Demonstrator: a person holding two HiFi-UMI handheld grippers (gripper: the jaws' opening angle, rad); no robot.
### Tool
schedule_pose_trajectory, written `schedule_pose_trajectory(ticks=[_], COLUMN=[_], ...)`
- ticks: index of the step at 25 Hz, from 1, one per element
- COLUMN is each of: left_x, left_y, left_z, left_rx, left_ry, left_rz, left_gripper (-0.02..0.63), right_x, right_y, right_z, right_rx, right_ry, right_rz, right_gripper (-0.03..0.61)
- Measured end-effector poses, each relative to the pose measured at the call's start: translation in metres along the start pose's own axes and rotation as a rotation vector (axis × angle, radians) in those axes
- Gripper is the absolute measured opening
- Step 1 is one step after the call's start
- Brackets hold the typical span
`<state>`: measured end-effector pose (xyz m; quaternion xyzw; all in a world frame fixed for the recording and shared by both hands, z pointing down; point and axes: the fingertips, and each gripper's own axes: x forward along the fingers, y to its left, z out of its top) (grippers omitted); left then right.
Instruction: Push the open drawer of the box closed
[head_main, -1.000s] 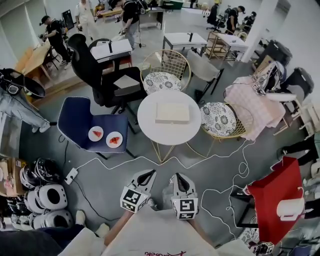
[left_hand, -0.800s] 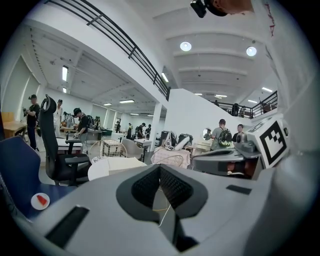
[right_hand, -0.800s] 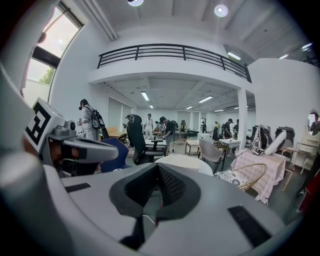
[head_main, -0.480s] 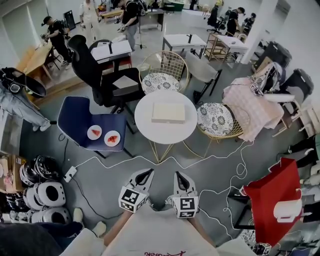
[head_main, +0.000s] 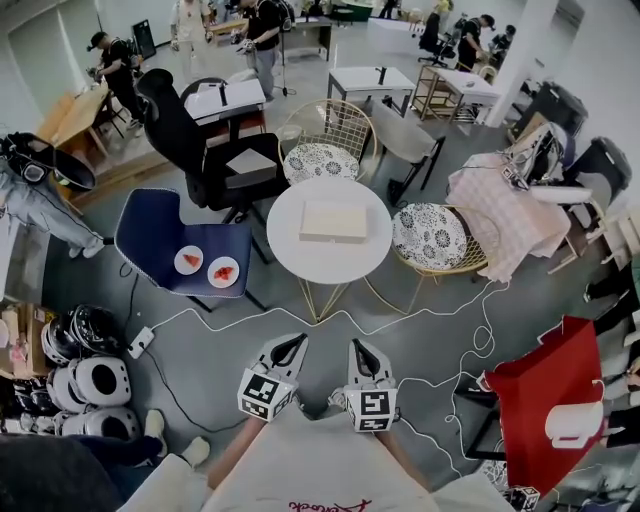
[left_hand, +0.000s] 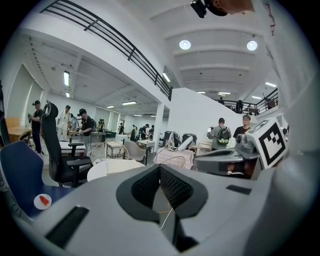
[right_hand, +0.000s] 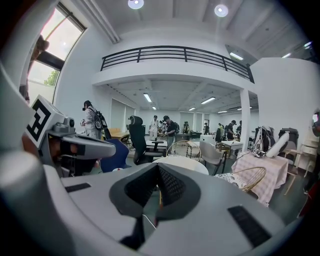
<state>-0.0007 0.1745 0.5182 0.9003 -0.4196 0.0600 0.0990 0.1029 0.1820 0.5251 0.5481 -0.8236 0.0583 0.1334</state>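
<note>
The box (head_main: 333, 221) is flat and cream-coloured and lies in the middle of a round white table (head_main: 290, 250), well ahead of me in the head view. From here I cannot tell whether its drawer stands open. Both grippers hang low over the grey floor, far short of the table. My left gripper (head_main: 292, 345) is shut with nothing between its jaws, and so is my right gripper (head_main: 357, 349). In the left gripper view the left gripper (left_hand: 160, 168) points toward the table (left_hand: 102, 169). In the right gripper view the right gripper (right_hand: 158, 167) has the table (right_hand: 187, 163) just beyond its tips.
Two gold wire chairs (head_main: 440, 238) with patterned cushions, a black office chair (head_main: 205, 150) and a blue chair (head_main: 165, 235) holding two plates ring the table. White cables (head_main: 440, 330) trail over the floor. A red cloth (head_main: 540, 385) is at the right, helmets (head_main: 85, 375) at the left. People stand at the back.
The table and box have slid slightly left and up in the head view. Both grippers have kept their pose, side by side and shut.
</note>
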Motion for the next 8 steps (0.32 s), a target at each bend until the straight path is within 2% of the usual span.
schedule_pose_trajectory(ticks=[8], left_x=[0.0079], left_y=[-0.0086], left_z=[-0.0002], left_rx=[-0.002], left_ry=[0.006], left_rz=[0.006], left_gripper=[0.012], right_x=[-0.0008], right_y=[-0.0095], right_z=[0.0006], right_rx=[-0.017], right_ry=[0.001], right_rz=[0.012], right_gripper=[0.015])
